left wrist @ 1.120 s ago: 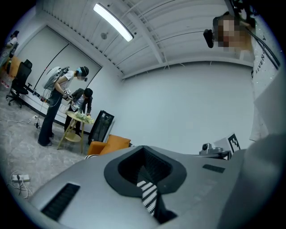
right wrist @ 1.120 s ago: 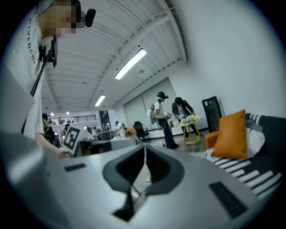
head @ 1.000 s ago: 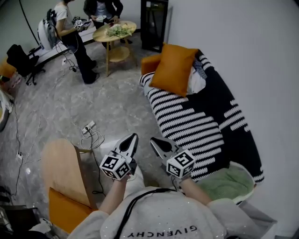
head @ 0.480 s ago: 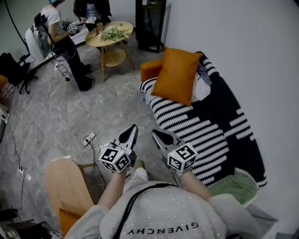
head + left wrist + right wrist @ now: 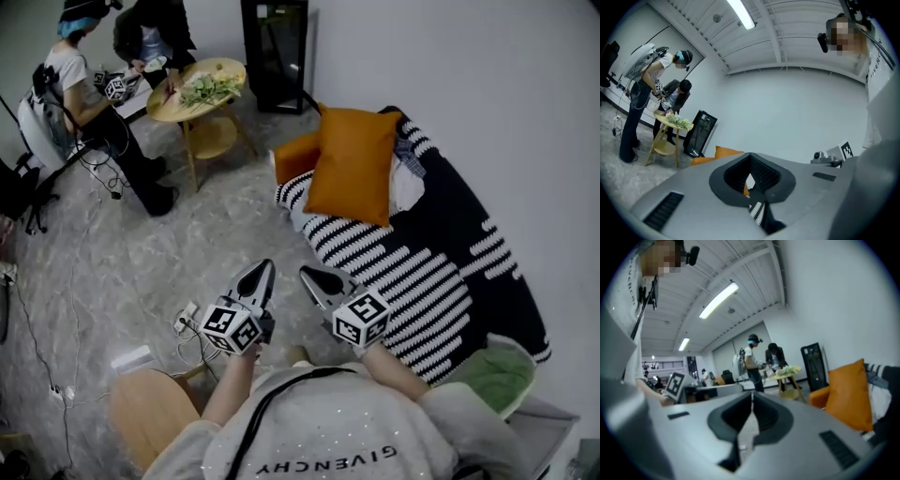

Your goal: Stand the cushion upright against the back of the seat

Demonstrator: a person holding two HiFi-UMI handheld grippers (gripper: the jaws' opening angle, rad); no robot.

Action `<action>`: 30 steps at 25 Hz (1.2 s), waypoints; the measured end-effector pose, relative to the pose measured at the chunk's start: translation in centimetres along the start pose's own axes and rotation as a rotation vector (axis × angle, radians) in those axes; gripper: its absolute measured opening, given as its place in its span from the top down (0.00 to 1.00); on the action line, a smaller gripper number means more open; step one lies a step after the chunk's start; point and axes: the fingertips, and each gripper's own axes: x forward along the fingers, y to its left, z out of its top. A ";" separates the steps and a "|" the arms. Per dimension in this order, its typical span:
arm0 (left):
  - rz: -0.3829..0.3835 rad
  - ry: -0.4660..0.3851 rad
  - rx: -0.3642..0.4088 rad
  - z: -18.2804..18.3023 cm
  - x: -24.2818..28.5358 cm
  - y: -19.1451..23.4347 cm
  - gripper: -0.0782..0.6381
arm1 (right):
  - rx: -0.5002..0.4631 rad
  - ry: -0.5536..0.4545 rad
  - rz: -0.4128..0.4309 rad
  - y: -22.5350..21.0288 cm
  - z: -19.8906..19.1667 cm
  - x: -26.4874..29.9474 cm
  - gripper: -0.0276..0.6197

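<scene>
An orange cushion stands tilted at the far end of the sofa, which is draped in a black-and-white striped blanket. It leans toward the seat back, with a white cloth behind it. My left gripper and right gripper are side by side over the floor, short of the sofa's front edge and well away from the cushion. Both are shut with nothing between their jaws. The cushion peeks over the left gripper in its view. In the right gripper view the cushion sits right of the right gripper.
A round wooden table with greenery, two people beside it and a black cabinet lie beyond the sofa. A power strip with cables lies on the floor near my left gripper. A wooden chair is behind-left; a green cushion rests at the sofa's near end.
Both grippers have moved forward together across the floor toward the sofa, staying shut. The cushion and sofa now sit nearer in the head view; the chair has slid behind.
</scene>
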 end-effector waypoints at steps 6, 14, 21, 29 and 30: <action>-0.037 0.022 -0.058 -1.2 2.9 2.2 0.86 | 0.013 0.020 -0.025 -2.3 -0.2 2.4 0.93; -0.124 0.054 -0.045 -0.5 9.6 3.7 0.86 | 0.024 -0.011 -0.105 -8.7 1.8 4.3 0.93; -0.158 0.075 -0.042 1.1 17.1 7.5 0.86 | 0.047 0.003 -0.112 -15.2 3.6 8.7 0.93; -0.191 0.084 -0.052 2.1 26.6 11.1 0.86 | 0.055 0.004 -0.138 -24.0 6.6 12.8 0.93; -0.202 0.082 -0.059 2.2 27.8 11.3 0.86 | 0.056 0.003 -0.143 -25.1 6.9 13.1 0.93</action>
